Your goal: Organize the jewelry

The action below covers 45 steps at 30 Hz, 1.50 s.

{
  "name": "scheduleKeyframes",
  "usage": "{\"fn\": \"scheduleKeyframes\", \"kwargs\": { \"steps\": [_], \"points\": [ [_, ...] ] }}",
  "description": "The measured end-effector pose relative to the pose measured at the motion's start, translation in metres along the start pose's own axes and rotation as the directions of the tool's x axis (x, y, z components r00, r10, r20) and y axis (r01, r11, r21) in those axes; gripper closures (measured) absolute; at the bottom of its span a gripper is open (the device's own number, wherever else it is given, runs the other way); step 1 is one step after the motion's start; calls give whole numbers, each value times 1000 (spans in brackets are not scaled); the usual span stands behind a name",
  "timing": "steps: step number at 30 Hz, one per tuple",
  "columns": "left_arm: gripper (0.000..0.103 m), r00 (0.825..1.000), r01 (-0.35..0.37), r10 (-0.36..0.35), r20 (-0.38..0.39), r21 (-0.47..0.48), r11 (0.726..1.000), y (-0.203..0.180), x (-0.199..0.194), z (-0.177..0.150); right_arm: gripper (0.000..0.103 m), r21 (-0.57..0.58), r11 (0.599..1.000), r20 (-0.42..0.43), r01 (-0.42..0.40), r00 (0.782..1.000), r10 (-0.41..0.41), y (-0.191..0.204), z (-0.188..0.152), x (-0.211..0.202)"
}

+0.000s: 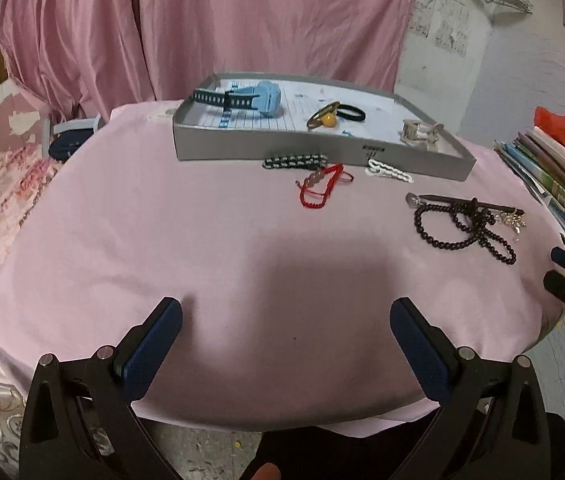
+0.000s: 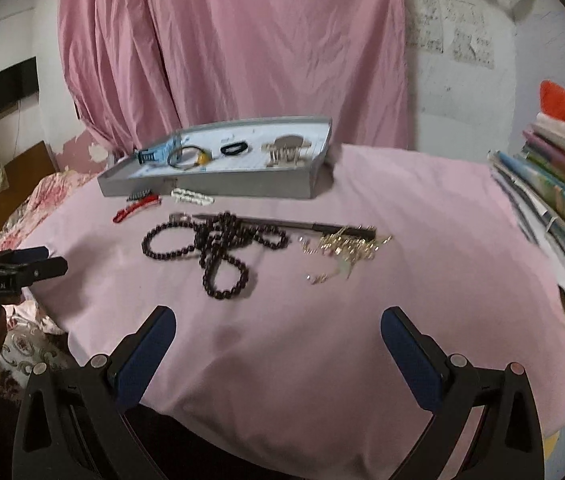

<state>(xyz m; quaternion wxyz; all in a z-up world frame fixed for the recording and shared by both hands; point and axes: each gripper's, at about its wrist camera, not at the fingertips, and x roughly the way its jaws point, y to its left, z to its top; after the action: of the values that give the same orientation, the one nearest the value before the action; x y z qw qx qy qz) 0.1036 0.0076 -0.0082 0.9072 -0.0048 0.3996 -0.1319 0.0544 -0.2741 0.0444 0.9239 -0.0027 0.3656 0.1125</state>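
Both my claws, left [image 1: 285,334] and right [image 2: 278,342], gape wide and empty over the near edge of the table [image 2: 422,280]. Dark beads [image 2: 210,248] lie mid-table, tangled w/ a gold chain [image 2: 342,246] and a pen [image 2: 282,224] — grabbing one may drag the rest. The tray [image 2: 210,186] sits at the far edge.

Grey tray [image 1: 218,148], pink tablecloth [image 1: 162,240]
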Motion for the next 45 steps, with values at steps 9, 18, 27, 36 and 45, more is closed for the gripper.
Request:
{"fn": "scheduleKeyframes", "kwargs": {
  "steps": [9, 18, 27, 36, 45],
  "points": [
    [1, 1000, 13, -13, -1, 38, 999, -5, 5, 2, 0, 61, 998, -9, 10, 1000, -10, -14, 5, 5],
    [1, 999, 45, -45, -12, 31, 999, -5, 23, 23, 0, 194, 981, -27, 7, 1000, -2, -45, 21, 17],
    [4, 998, 63, -62, -33, 5, 998, 3, 46, 56, 3, 73, 997, -45, -25, 999, 28, -40, 51, 36],
    [30, 997, 55, -51, -55, 74, 996, -8, 66, 76, 27, -91, 994, -115, -59, 992, 48, -39, 75, 63],
    [55, 996, 54, -45, -73, 128, 990, -16, 75, 83, 41, -155, 969, -157, -195, 973, 170, -7, 87, 83]
  ]
}}
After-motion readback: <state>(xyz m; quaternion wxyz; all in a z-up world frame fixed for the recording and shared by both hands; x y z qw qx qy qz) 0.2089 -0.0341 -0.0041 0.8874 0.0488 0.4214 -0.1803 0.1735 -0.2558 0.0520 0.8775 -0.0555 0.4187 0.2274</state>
